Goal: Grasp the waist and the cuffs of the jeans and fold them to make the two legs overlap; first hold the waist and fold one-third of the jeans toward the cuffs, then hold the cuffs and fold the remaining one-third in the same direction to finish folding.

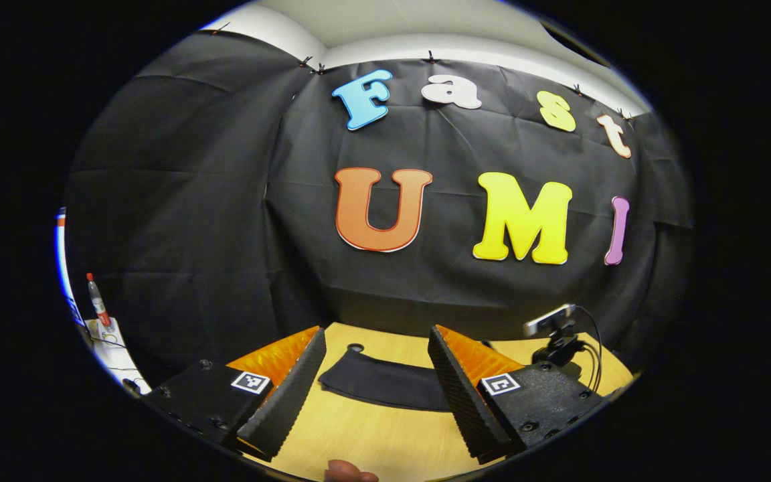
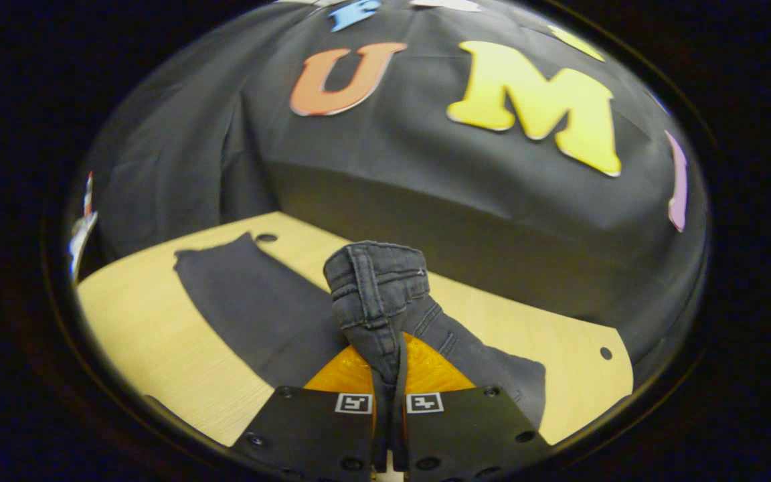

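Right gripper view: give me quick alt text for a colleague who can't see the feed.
The right gripper is shut on the waist of dark jeans, the bunched denim standing up between its fingers. The rest of the jeans lies flat across a light wooden table, with the booth's black cloth wall behind.

Dim, even overhead light; strong fisheye bending; soft edges.
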Demonstrator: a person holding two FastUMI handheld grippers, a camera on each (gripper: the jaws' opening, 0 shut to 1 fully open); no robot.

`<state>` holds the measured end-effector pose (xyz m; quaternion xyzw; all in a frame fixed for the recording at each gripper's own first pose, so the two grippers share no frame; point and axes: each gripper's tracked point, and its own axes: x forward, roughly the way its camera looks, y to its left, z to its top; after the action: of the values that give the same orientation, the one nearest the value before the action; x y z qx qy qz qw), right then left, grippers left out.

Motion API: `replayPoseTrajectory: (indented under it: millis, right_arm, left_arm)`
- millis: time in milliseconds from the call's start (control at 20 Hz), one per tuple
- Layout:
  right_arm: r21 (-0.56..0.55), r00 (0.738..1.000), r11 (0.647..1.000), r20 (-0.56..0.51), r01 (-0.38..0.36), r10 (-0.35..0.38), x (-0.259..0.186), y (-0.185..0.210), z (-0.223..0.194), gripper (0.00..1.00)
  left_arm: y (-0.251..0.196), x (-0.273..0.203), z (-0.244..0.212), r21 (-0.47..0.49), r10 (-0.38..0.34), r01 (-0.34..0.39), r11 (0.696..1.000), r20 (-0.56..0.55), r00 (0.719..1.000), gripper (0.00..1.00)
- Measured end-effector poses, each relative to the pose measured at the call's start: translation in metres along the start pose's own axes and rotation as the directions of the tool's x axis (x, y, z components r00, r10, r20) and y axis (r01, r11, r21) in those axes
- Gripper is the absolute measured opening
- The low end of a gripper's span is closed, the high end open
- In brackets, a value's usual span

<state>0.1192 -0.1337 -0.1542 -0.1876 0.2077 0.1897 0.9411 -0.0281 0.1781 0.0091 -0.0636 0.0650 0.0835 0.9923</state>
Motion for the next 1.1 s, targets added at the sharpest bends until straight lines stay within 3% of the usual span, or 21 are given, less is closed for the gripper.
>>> replayPoseTrajectory:
  millis: [150,250,300,350,400,450,550,650,750,850,950,1100]
  right_arm:
    - [-0.028,1.0,0.999,-0.017,0.026,-0.026,-0.022,-0.048,-0.003,0.0]
    - [-0.07,0.999,0.997,-0.03,0.025,-0.027,-0.044,-0.079,-0.008,0.04]
    - [-0.088,0.999,0.996,-0.036,0.021,-0.024,-0.01,-0.02,-0.02,0.04]
    - [-0.093,0.999,0.996,-0.046,0.01,-0.015,-0.008,-0.014,-0.024,0.02]
    - [-0.077,0.998,0.997,-0.059,-0.022,0.017,-0.008,-0.009,-0.028,0.08]
    - [-0.051,0.994,0.997,-0.089,-0.066,0.061,-0.008,0.0,-0.036,0.16]
    - [-0.041,0.985,0.989,-0.107,-0.144,0.139,-0.015,0.01,-0.037,0.57]
    - [-0.044,0.984,0.985,-0.068,-0.165,0.162,-0.019,0.017,-0.027,0.99]
    - [-0.035,0.985,0.985,-0.019,-0.172,0.171,-0.034,0.013,-0.006,0.99]
    - [-0.031,0.986,0.986,0.037,-0.163,0.165,-0.05,0.005,0.015,0.99]
    - [-0.004,0.982,0.987,0.095,-0.163,0.162,-0.07,-0.006,0.036,0.99]
    - [-0.004,0.976,0.99,0.171,-0.138,0.137,-0.099,-0.037,0.065,0.98]
  left_arm:
    - [0.01,-0.005,-0.002,0.003,0.011,-0.011,1.0,-0.004,1.0,0.99]
    - [0.014,-0.003,-0.003,-0.01,0.016,-0.016,1.0,-0.004,1.0,0.99]
    - [0.016,-0.002,-0.004,-0.019,0.018,-0.018,1.0,-0.003,1.0,0.99]
    - [0.017,0.0,-0.004,-0.028,0.02,-0.02,0.999,-0.002,1.0,0.99]
    - [0.018,0.002,-0.005,-0.043,0.02,-0.02,0.999,-0.002,1.0,0.99]
    - [0.018,0.005,-0.008,-0.064,0.017,-0.018,0.998,-0.006,1.0,0.99]
    - [0.021,0.012,-0.017,-0.109,0.011,-0.014,0.994,-0.027,1.0,0.99]
    - [0.022,0.022,-0.028,-0.144,0.003,-0.01,0.99,-0.047,0.999,0.99]
    - [0.024,0.036,-0.048,-0.212,-0.019,0.001,0.977,-0.082,0.996,0.99]
    - [0.014,0.054,-0.081,-0.352,-0.084,0.023,0.936,-0.16,0.984,1.0]
    - [0.004,0.074,-0.116,-0.508,-0.164,0.006,0.862,-0.266,0.95,0.99]
    - [0.0,0.096,-0.179,-0.703,-0.216,-0.113,0.702,-0.362,0.907,0.99]
